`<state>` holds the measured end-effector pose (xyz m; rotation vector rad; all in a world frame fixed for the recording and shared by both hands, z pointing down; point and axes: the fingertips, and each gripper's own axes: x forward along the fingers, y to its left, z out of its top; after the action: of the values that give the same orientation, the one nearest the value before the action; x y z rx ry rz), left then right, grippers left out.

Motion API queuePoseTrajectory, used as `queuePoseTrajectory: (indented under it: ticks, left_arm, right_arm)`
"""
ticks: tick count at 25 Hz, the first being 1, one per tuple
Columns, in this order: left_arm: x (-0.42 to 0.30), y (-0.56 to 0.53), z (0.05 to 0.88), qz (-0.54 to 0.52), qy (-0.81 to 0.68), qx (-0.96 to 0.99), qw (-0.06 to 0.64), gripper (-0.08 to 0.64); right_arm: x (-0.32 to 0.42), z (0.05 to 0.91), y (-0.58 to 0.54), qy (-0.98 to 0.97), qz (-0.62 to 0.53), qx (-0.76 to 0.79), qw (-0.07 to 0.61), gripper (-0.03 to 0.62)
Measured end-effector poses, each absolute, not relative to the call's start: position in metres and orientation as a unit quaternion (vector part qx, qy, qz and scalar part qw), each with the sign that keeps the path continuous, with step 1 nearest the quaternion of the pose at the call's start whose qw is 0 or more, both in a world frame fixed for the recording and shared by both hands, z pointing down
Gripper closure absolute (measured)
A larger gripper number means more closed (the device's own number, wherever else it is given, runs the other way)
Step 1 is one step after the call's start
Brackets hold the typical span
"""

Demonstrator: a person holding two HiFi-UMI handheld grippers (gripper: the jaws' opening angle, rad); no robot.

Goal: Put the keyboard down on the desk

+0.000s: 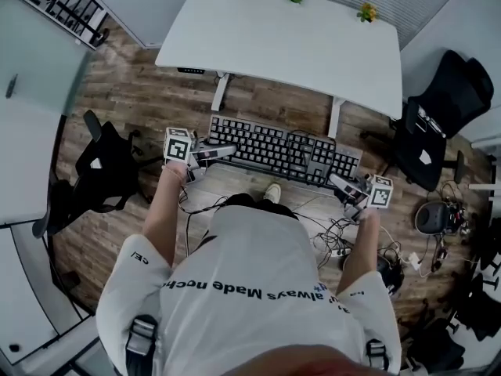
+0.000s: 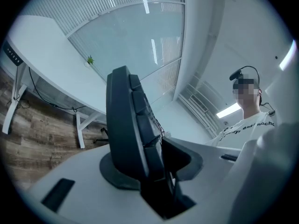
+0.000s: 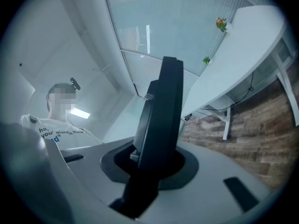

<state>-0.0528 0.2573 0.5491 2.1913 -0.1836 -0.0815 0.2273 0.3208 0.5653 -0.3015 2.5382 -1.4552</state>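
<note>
Head view first: the keyboard (image 1: 282,151) hung in the air, clear of the desk (image 1: 290,41), which lay beyond both grippers. Its long axis ran straight from the left gripper (image 1: 213,153) to the right gripper (image 1: 344,185), dipping a little toward the right one, keys facing up at me. Each gripper had one short end. A dark patch crossed the keys nearer the right gripper; I couldn't tell what it was. My own torso cut off everything on the near side of the grippers.

Over to the left gripper view: the jaws were clamped narrow on the keyboard's (image 2: 131,129) end, pads pressing both faces. I saw it edge-on, standing tall in the frame, a few key sides showing on one face. Its far end was hidden behind its own near edge. The desk sat off past the jaws, with a small plant (image 2: 89,59) on it.

Right gripper view: same story, jaws drawn close and gripping the keyboard's (image 3: 161,115) other end, again edge-on. Keys barely showed here, just the dark back. The desk stretched away beyond the jaws, partly cut by the frame's rim.
</note>
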Motion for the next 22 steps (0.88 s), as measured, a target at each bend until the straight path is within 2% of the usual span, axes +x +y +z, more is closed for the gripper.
queuePoseTrajectory:
  ticks: [8,22]
  left_arm:
    - [-0.052,0.254,0.551,-0.045,-0.072,0.891,0.446,0.399]
    - [-0.042,0.044,0.562,-0.035,-0.065,0.879,0.471,0.397]
  right_arm:
    - [0.228,0.562,0.316,0.866,-0.481,-0.103,0.089,0.491]
    - [0.235,0.567,0.114,0.846,-0.510,-0.122,0.098,0.491]
